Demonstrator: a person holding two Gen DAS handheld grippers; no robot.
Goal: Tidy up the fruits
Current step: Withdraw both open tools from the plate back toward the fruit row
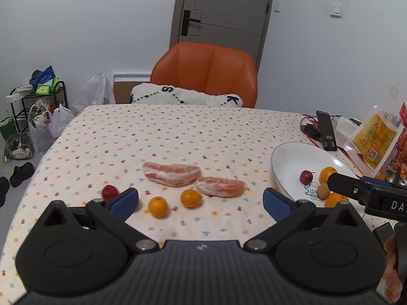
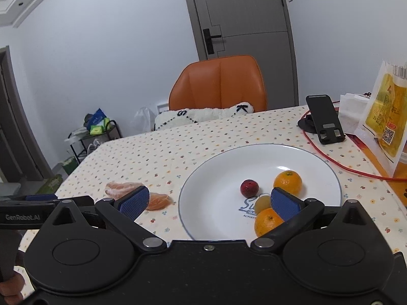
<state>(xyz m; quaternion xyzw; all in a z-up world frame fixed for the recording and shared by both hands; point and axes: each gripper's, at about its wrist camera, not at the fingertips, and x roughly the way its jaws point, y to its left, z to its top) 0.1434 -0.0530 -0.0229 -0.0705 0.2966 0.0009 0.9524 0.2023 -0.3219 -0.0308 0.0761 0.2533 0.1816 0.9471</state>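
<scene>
Fingers [image 1: 124, 200] spread; chair [image 1: 206, 71] behind table [image 1: 178, 132], phone stand [image 2: 326, 120] beside plate [image 2: 318, 162].

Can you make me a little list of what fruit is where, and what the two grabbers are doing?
On the plate: two oranges, one small red fruit, one small green fruit
On the tablecloth: two peeled citrus pieces, two small oranges, one small red fruit
Left gripper: open, holding nothing, facing the fruit on the cloth
Right gripper: open, holding nothing, over the near side of the plate
Behind the table: an orange chair
</scene>
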